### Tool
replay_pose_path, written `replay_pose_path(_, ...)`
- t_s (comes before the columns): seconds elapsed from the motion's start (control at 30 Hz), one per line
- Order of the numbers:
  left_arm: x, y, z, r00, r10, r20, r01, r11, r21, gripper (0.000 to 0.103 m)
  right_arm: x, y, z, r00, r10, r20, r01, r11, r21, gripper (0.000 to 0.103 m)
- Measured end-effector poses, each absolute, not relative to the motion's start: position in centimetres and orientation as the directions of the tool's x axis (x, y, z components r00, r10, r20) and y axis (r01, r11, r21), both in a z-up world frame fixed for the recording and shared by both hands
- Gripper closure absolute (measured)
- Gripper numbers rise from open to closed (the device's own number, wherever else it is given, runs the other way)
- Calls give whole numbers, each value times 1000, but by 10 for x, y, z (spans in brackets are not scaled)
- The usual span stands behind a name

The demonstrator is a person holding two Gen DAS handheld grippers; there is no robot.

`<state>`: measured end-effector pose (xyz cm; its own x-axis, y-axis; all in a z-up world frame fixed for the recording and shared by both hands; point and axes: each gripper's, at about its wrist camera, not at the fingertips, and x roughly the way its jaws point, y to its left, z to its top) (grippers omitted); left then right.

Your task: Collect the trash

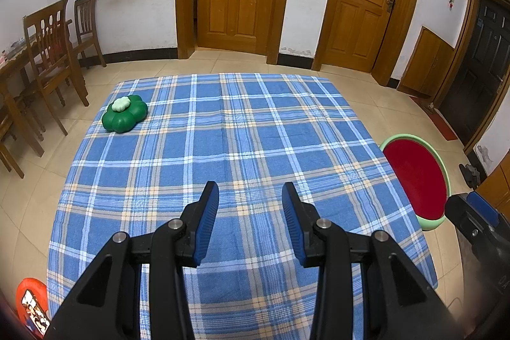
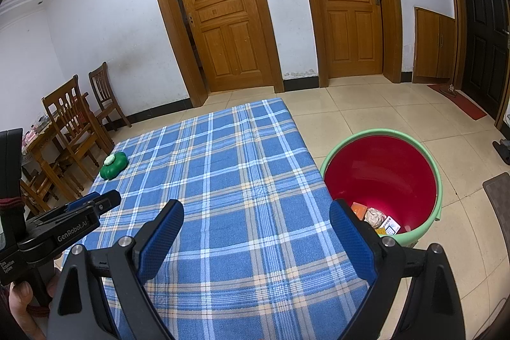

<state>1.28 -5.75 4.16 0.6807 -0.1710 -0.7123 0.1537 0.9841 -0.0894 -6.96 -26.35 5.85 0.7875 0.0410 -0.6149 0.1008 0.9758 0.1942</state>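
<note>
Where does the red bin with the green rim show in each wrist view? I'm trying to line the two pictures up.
Left wrist view: the red bin sits at the right edge, beside the plaid tablecloth, partly cut off by the right gripper body.
Right wrist view: the bin is lower right of centre, on the floor, with wrappers inside.
Shared landmark: the green clover-shaped container at the tablecloth's far left corner.

"GenRobot.AI" stood in white on the black body of the left gripper (image 2: pixel 95 204); smaller print on its handle was unreadable
</note>
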Motion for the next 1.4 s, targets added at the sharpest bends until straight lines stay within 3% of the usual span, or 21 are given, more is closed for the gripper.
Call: replay_pose_path(1.4,11,-52,47,691,-156,-706,146,986,-76,62,-69,-265,59,788,39,-615,102,976,194,8)
